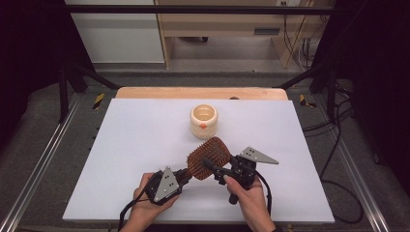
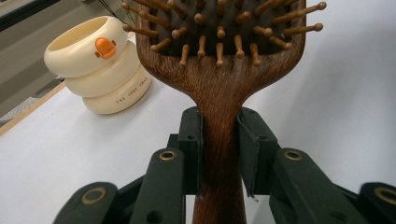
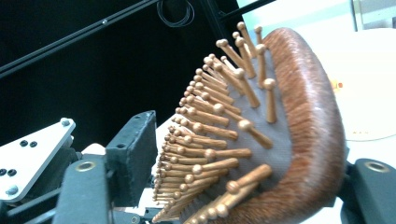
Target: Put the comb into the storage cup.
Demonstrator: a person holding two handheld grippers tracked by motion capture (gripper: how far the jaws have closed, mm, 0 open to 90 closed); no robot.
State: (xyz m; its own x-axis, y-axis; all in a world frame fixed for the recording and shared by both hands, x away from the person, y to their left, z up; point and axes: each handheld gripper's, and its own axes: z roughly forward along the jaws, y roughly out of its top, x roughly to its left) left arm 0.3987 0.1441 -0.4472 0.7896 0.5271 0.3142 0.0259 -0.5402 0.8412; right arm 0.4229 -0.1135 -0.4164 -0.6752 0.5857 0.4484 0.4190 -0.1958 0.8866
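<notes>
White table (image 1: 135, 145) | left gripper (image 2: 219, 154) clamps hairbrush (image 2: 219, 70) handle | right gripper (image 3: 243, 186) spread round its head

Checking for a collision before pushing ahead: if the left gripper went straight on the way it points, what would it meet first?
The left gripper is shut on the hairbrush handle. Straight ahead lies the brush head, then bare white table. The cream cup sits left of that line, probably clear, though depth is unclear.

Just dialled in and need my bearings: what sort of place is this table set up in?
Probably a lab or data-recording workstation, not a home. A white table sits inside a black metal frame, loose cables trail over grey carpet, and the props are few: a wooden hairbrush and a cream duck cup.
</notes>
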